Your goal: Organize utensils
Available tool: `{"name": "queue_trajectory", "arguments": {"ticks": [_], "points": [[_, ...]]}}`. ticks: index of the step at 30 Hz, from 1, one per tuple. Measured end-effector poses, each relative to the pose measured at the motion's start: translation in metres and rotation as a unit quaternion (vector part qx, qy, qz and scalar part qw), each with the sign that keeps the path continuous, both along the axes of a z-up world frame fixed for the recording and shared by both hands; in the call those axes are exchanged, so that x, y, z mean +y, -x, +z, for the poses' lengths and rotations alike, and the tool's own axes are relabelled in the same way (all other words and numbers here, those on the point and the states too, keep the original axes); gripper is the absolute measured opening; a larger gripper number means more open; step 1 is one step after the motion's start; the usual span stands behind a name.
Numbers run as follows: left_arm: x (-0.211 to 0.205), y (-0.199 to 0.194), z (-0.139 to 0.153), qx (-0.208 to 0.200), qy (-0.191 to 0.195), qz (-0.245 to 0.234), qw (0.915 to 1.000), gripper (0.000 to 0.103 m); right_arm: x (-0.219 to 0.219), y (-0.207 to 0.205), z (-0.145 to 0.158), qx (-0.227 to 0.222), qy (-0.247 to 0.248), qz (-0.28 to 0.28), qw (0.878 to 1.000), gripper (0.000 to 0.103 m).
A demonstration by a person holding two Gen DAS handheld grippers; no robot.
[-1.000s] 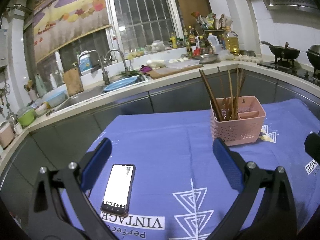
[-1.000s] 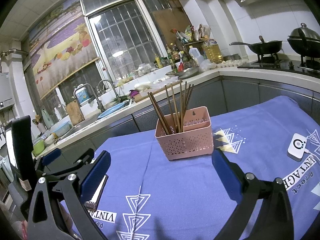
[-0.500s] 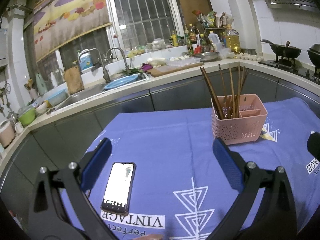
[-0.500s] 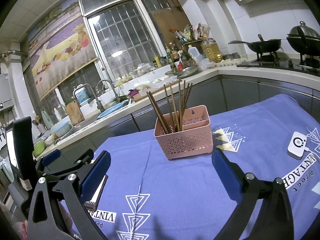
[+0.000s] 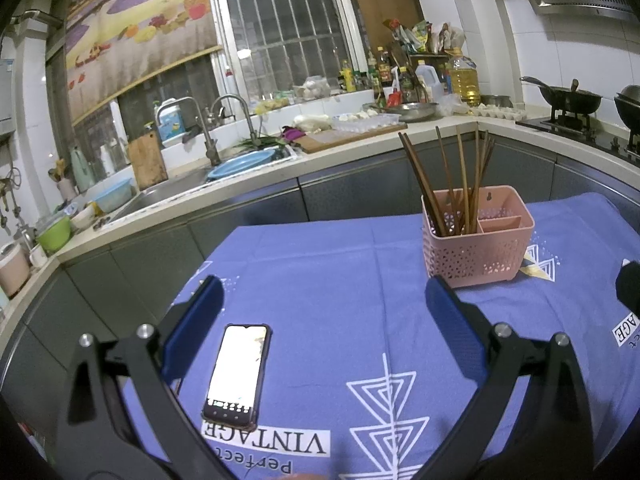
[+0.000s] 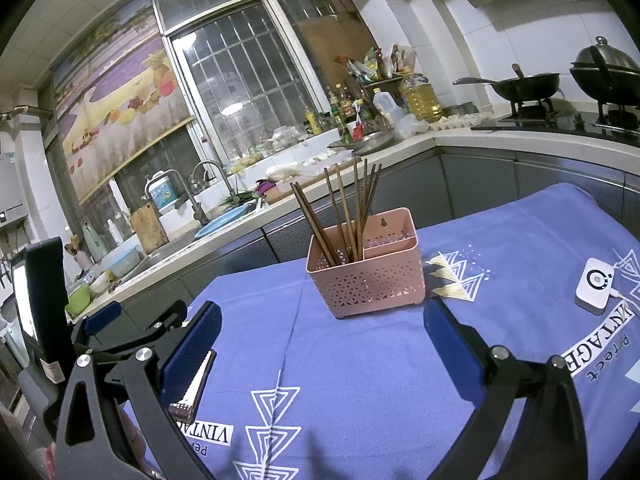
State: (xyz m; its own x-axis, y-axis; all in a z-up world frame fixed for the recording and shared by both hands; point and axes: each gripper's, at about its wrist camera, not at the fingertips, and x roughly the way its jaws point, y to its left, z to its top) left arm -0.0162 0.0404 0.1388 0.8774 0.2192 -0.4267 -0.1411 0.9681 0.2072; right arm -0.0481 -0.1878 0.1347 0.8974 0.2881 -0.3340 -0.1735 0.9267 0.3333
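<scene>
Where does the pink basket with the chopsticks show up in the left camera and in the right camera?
Left wrist: the pink basket stands right of centre on the blue cloth.
Right wrist: the basket stands near centre.
Shared landmark: the phone, at the lower left in both views.

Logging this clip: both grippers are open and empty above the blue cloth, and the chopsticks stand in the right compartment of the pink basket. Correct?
Not quite. The chopsticks stand in the left compartment of the pink basket, as the left wrist view shows. The left gripper and right gripper are indeed open and empty above the blue cloth.
</scene>
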Motion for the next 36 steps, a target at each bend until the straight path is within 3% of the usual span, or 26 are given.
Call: {"name": "queue_trajectory", "arguments": {"ticks": [36], "points": [[-0.0012, -0.0013, 0.0031, 0.003, -0.002, -0.001, 1.0000, 0.097, -0.0045, -0.0007, 0.0016, 0.004, -0.006, -0.002, 1.000, 0.099]]}}
